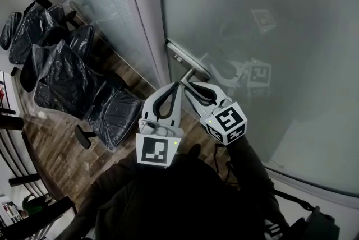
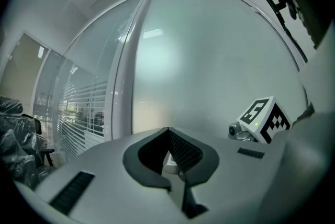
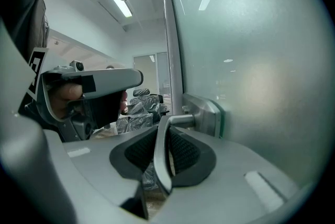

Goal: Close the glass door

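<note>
Cubes on both grippers carry black-white square code markers. Right gripper (image 3: 166,126) clamped on silver metal lever handle (image 3: 159,160) of frosted glass door (image 1: 252,37), near door edge. Left gripper (image 2: 168,131) jaws together, empty, tips toward glass. Head view: both held forward, side by side. Lever pinch clear only in right gripper view.

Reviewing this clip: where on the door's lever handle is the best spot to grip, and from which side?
Probably the lever handle's flat free arm, past the bend out of its mounting plate. Come in along the glass door, pinching the arm's two broad faces. The arm stands off the glass, leaving room for one jaw behind it. The right tongs are shut there now.
</note>
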`<state>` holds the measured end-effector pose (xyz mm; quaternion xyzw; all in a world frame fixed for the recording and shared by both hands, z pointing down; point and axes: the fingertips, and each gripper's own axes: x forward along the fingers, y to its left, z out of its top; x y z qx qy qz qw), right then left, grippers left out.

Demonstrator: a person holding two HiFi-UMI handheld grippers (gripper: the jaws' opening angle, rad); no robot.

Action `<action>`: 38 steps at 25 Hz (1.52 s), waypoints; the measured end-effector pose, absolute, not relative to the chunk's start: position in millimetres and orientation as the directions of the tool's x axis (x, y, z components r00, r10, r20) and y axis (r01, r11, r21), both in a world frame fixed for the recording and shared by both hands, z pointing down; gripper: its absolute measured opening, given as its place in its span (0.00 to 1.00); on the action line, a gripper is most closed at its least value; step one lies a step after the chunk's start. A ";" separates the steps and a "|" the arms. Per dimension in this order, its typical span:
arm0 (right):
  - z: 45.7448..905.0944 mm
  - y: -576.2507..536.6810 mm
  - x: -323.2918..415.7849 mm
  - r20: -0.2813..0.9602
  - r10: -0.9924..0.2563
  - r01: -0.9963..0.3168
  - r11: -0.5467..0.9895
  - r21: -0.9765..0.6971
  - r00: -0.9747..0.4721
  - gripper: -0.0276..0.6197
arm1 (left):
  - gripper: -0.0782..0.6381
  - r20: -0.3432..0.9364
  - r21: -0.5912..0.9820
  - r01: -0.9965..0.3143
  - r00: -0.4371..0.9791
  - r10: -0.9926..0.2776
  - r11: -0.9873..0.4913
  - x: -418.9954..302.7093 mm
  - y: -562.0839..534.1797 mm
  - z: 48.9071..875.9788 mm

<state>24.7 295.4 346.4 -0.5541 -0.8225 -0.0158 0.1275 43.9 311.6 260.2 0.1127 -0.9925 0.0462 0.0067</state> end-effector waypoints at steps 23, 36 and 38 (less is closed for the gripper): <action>251.4 253.0 40.4 -0.010 0.909 0.908 0.416 -0.040 -0.417 0.07 | 0.10 -0.027 -0.119 -0.137 -0.990 -0.141 0.983 61.3 308.4 244.4; 251.7 247.0 56.2 -0.064 0.892 0.889 0.436 -0.142 -0.448 0.05 | 0.10 -0.021 -0.139 -0.164 -0.985 -0.169 0.976 62.0 295.5 246.5; 249.2 243.8 55.9 -0.070 0.887 0.885 0.444 -0.141 -0.456 0.05 | 0.10 -0.023 -0.144 -0.170 -0.984 -0.175 0.975 61.3 292.7 246.0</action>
